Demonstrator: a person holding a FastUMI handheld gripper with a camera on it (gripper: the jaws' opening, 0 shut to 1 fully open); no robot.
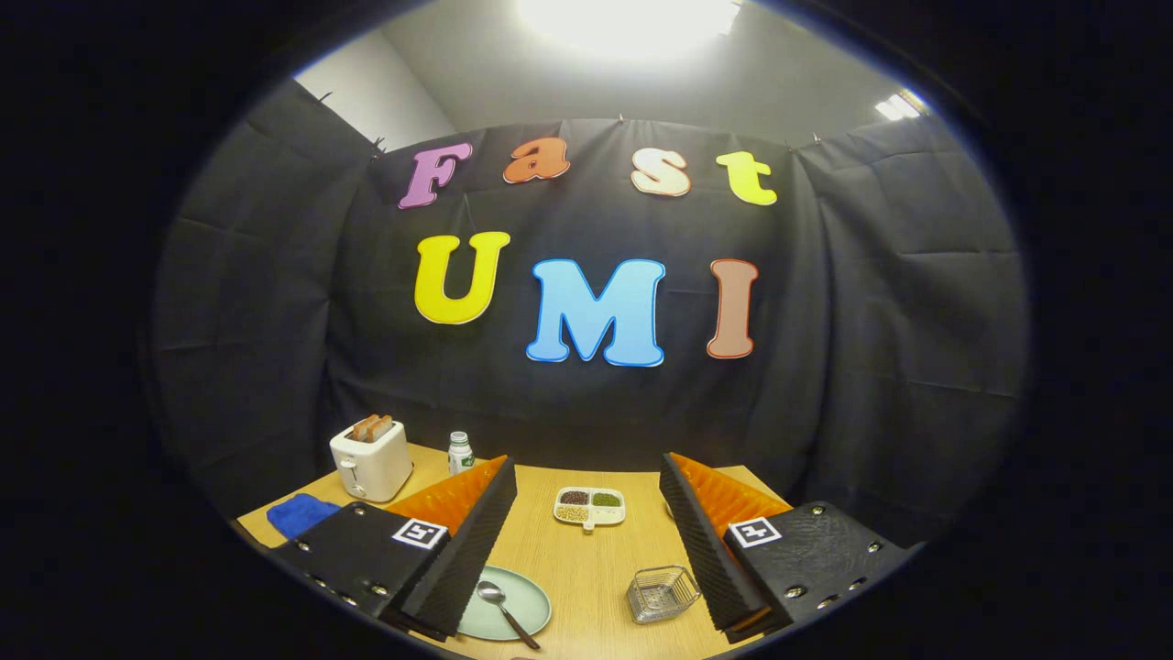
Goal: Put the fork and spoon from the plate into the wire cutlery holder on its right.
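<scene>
A pale green plate (527, 598) lies on the wooden table, partly behind my left finger. A metal spoon (499, 607) rests on it, bowl toward the far side, handle toward me. I see no fork on the visible part of the plate. The wire cutlery holder (662, 592) stands to the plate's right, close to my right finger, and looks empty. My gripper (586, 550) is open, held above the table with the fingers wide apart; plate and holder lie below, between them.
A small divided dish (589, 506) with beans sits farther back on the table (586, 559). At the back left stand a white toaster (371, 458) with bread and a small white bottle (460, 452). A blue cloth (301, 513) lies at the left edge.
</scene>
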